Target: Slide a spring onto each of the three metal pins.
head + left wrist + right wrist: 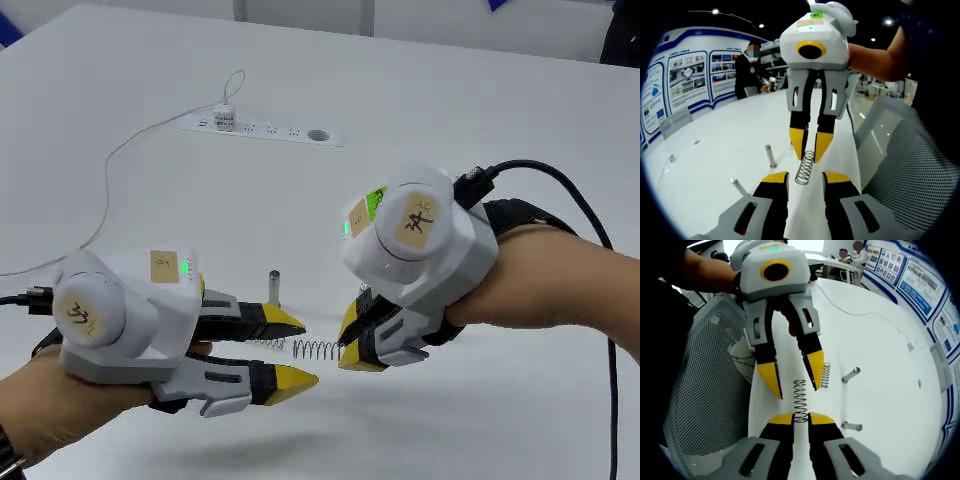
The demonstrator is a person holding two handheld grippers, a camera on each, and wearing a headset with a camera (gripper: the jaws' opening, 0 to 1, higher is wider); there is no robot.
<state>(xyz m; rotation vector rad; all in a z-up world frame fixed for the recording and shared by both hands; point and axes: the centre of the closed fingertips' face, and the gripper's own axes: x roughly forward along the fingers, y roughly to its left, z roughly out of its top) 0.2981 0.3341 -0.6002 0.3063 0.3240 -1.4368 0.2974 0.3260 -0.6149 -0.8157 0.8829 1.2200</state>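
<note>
Left gripper (300, 350) sits by the worktop's (150, 80) near edge, jaws spread wide and gripping nothing. Facing it, tip to tip, the right gripper (345, 350) has its jaws pinched nearly together on one end of a spring (315, 349). It holds the spring level, clear of the worktop, with the free end reaching into the left's open gap and touching neither jaw. From above, the right gripper's own body covers most of its tips.

A second spring (826, 375) lies flat just beside one left jaw. From above it is faint and half hidden behind that jaw.

Two bare pins (851, 374) stand off to one side of the held spring. In the head view one pin (274, 286) shows upright beyond the left jaws, its foot cut off by the upper jaw.
</note>
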